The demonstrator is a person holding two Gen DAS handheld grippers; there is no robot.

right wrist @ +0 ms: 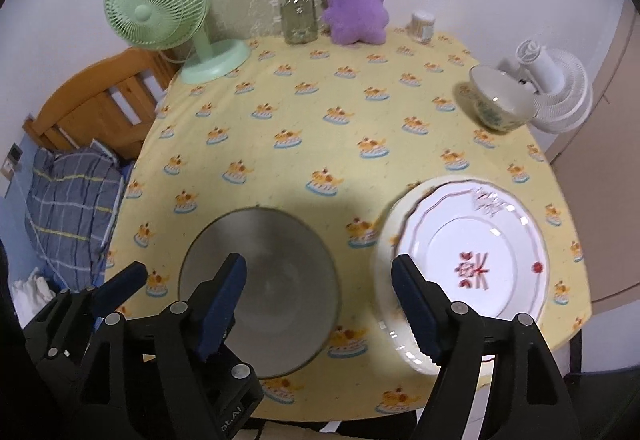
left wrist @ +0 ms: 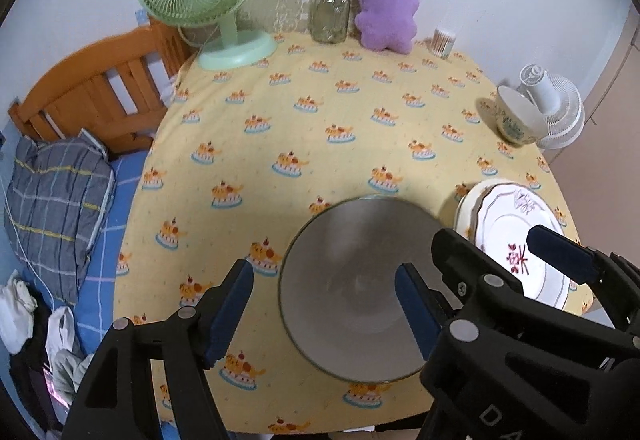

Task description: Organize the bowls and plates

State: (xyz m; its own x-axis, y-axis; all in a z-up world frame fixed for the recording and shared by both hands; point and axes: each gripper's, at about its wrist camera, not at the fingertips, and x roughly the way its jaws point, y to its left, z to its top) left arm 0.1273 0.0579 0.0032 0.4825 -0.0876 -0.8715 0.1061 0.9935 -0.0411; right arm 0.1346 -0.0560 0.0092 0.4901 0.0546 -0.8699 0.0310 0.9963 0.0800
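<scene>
Looking down the left wrist: left gripper (left wrist: 324,304) hung released above the steel bowl (left wrist: 352,292), nothing pinched, plates (left wrist: 516,240) just right. Right wrist: right gripper (right wrist: 320,304) released too, straddling bowl (right wrist: 276,292) and plates (right wrist: 468,260) on the table (right wrist: 320,127).

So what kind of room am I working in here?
Most likely a bedroom: a wooden bed frame with a plaid pillow sits right beside the table, and a purple plush toy stands at the wall.
</scene>
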